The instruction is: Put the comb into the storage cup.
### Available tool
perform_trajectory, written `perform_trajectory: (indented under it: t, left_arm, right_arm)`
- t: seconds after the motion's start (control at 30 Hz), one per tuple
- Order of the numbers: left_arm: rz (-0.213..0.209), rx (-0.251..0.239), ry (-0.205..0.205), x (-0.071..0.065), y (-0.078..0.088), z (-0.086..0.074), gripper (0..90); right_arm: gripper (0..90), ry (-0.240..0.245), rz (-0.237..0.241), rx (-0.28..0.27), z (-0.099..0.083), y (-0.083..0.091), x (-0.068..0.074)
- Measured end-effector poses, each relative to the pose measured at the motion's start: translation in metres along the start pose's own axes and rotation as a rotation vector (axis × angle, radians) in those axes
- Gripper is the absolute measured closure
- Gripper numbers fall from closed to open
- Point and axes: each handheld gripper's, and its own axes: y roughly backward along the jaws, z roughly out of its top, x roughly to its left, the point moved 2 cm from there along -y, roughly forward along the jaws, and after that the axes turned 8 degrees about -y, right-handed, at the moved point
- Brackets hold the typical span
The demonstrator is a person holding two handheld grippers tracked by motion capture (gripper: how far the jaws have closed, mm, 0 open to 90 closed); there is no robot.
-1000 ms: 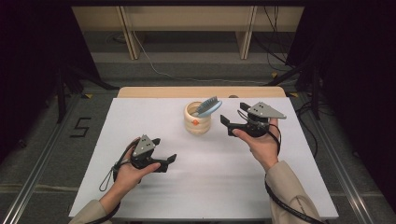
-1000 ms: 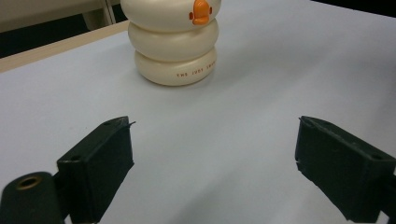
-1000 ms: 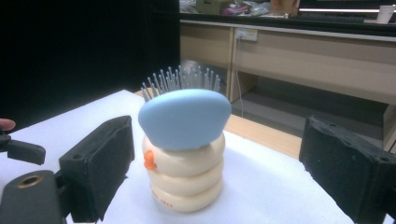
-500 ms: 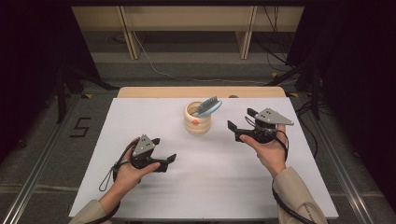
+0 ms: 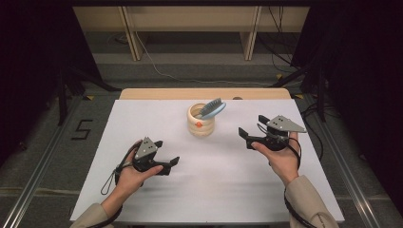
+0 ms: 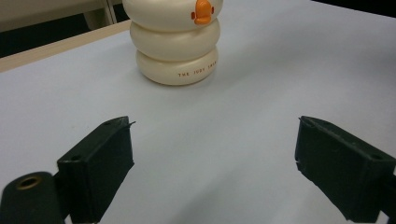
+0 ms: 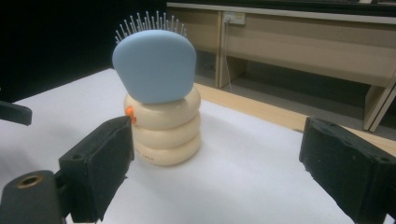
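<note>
We see a cream ribbed cup (image 5: 201,124) standing upright near the far middle of the white table (image 5: 142,123), with a blue hairbrush (image 5: 212,109) head-up in it, leaning toward the right rim. Our right gripper (image 5: 251,131) hovers just right of the cup, its jaws wide apart and holding nothing; in the right gripper view the brush's blue back (image 7: 154,66) faces us with the bristles pointing away. Our left gripper (image 5: 167,164) rests low over the table nearer to us, jaws likewise spread and empty, aimed at the cup's base (image 6: 176,70). The main risk, as we judge it, is the cup itself: it looks light and tall for its footprint (and the brush makes it top-heavy), so a sideways nudge from a jaw could tip it or slide it toward the far edge. If we pinch the brush head across its smooth rounded back, it may slip or twist out. Pulling the brush at an angle could drag the cup along unless the left gripper steadies it first.
</note>
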Motion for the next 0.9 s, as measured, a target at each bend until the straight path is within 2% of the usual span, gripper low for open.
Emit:
perform_trajectory:
  t: [0.33,0.9]
  left_arm:
    - [0.001,0.0,0.0,0.0,0.0,0.0,10.9]
    - [0.004,-0.002,0.005,0.001,0.001,0.0,10.9]
  right_arm:
    - [11.0,-0.011,-0.016,0.007,-0.006,0.012,-0.007]
    - [10.6,-0.006,-0.033,0.02,-0.014,0.027,-0.012]
